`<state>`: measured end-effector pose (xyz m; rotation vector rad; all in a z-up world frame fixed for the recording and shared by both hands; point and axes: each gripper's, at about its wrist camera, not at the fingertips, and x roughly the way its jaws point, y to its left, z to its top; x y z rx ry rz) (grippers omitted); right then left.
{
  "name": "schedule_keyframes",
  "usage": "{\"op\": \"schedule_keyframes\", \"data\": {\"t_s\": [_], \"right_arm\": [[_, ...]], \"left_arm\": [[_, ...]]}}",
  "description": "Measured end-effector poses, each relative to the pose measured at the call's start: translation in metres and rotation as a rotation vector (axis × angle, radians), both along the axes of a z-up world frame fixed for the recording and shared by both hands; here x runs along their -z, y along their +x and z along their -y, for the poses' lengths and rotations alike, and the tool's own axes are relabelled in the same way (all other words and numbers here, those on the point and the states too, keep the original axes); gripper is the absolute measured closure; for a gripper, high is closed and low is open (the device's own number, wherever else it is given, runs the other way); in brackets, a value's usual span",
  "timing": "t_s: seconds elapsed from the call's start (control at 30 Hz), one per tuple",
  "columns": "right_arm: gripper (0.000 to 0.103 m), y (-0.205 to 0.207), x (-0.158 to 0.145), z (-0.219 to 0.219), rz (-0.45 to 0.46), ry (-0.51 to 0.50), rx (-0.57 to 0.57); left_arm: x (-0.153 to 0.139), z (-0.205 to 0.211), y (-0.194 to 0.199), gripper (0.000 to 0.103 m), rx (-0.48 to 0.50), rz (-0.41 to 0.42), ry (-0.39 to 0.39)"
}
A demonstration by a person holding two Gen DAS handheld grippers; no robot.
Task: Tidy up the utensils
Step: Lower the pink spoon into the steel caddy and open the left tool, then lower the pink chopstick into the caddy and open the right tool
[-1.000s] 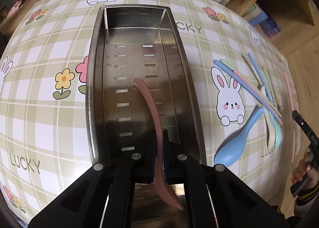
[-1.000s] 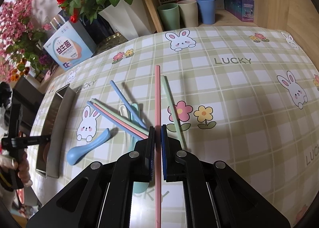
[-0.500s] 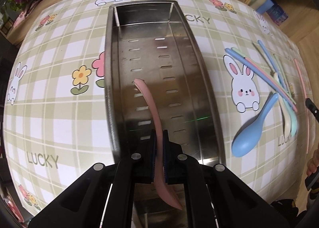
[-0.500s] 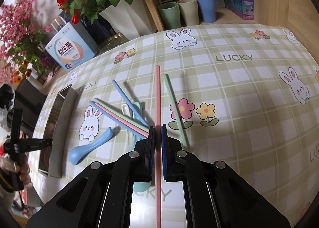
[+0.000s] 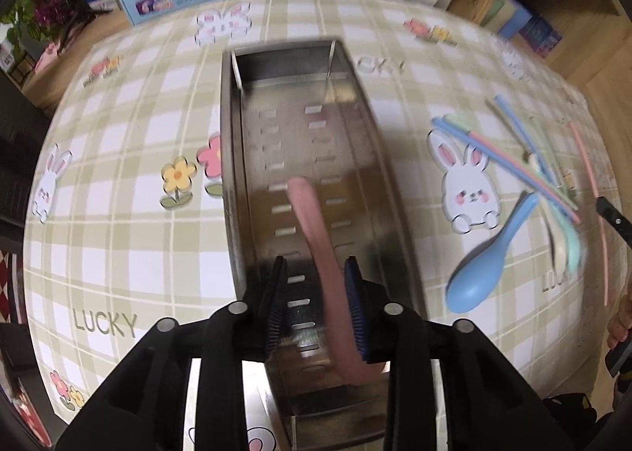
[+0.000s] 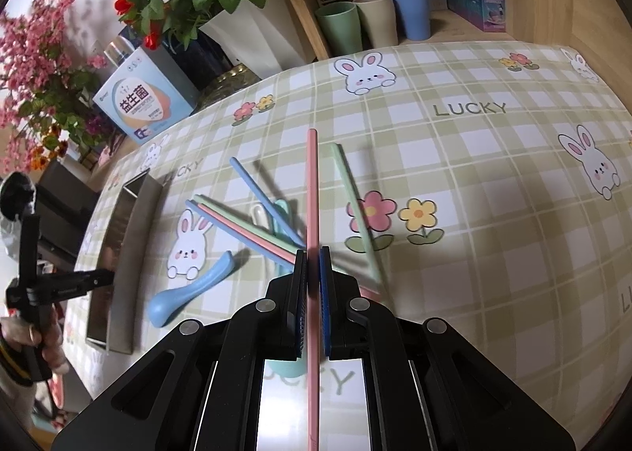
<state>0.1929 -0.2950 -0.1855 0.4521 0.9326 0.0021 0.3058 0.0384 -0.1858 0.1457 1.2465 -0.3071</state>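
Left jaws opening since earlier, pink spoon (image 5: 316, 249) loose between; right jaws clamp pink chopstick (image 6: 312, 190).

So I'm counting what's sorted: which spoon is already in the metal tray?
The pink spoon, lying between the opening left tongs in the tray. The blue spoon lies out on the tablecloth.
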Motion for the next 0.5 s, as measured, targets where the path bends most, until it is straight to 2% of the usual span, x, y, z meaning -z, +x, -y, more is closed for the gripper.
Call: {"op": "schedule_keyframes", "data": {"t_s": [0.3,0.5], "right_arm": [[0.097,0.024,-0.016,-0.049,-0.014,0.023,-0.079],[0.097,0.055,-0.024,-0.118,-0.037,0.054,-0.172]], "left_arm": [[-0.039,-0.030,-0.018,0.058,-0.040,0.157,-0.035],[-0.043,-0.060,-0.027,0.038,-0.092,0.233,-0.018]]}}
